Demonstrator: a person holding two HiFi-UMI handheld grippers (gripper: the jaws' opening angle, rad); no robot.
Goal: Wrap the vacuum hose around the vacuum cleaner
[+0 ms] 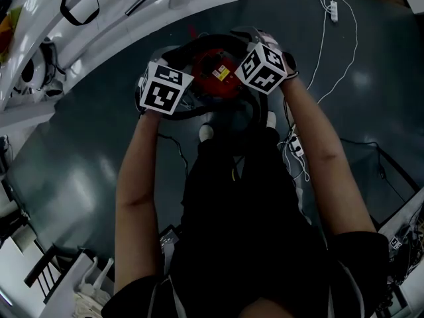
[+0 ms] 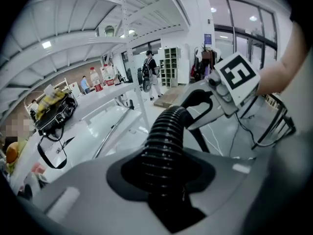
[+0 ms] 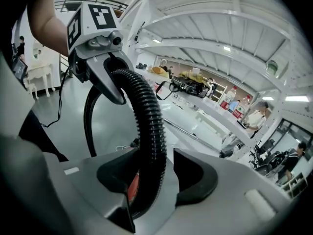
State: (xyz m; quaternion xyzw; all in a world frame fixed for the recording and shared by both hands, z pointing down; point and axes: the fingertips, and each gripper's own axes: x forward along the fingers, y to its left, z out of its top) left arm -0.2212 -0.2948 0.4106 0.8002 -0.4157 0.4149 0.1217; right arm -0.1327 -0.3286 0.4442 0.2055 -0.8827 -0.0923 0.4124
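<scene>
ok, both grippers are on the vacuum hose (image 2: 164,141). my left gripper (image 2: 164,177) has its jaws narrow, with both dark pads pressed onto the ribbed black hose. the hose fills the whole gap, so that's a firm hold.

my right gripper (image 3: 151,177) has jaws standing wider than the hose. the hose runs through the gap and leans on the pad at the left in the right gripper view. there's a clear gap to the other pad (image 3: 200,177), so it's threaded through, not clamped.

in the head view the two grippers sit close together, side by side, right over the vacuum cleaner (image 1: 215,71). its red body stands on the dark floor (image 1: 86,158) just in front of me. the left marker cube (image 1: 165,88) is slightly nearer me than the right marker cube (image 1: 265,66), and my bare forearms (image 1: 136,177) reach out to them.

the hose shows as a black arc over the far side of the red body, running from one gripper to the other. in the right gripper view it leaves the left gripper's jaws, bends over and drops into my right jaws. a bit of the red body shows behind it in the gap. in the left gripper view the same short span curves away to the right gripper.

a white power strip (image 1: 333,8) with its cable lies on the floor off to the right, well apart from the cleaner. white shelving (image 2: 107,106) runs along the left side.
</scene>
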